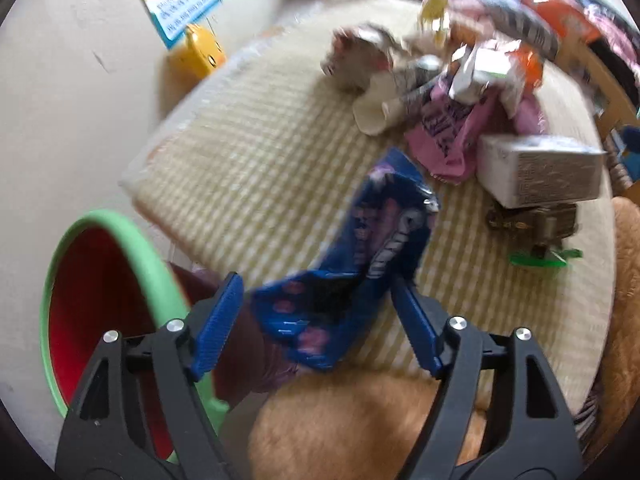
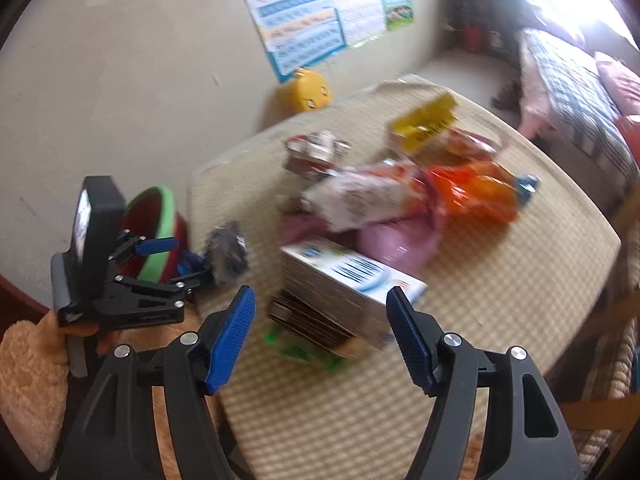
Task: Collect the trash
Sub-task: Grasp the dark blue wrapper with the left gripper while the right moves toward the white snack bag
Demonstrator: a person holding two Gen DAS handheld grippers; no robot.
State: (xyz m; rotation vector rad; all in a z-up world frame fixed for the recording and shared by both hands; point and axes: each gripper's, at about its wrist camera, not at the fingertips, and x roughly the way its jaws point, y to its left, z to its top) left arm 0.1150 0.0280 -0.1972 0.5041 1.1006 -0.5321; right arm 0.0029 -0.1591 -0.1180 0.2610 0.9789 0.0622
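Clutter covers the far half of the desk [image 2: 500,288], which wears a woven beige cover. The left tool [image 1: 316,320] has its jaws wide, and a blue snack wrapper [image 1: 360,264] lies between them, its edge at the right pad; whether it is gripped cannot be told through the blur. Just left of it sits a bin [image 1: 120,240] with a green rim and red inside, beside the desk edge. The right tool [image 2: 320,336] is wide too, holding nothing, facing a white carton [image 2: 348,280] stacked on a dark box. Beyond lie an orange wrapper [image 2: 472,192], a pink bag [image 1: 444,136] and a paper cup [image 1: 376,108].
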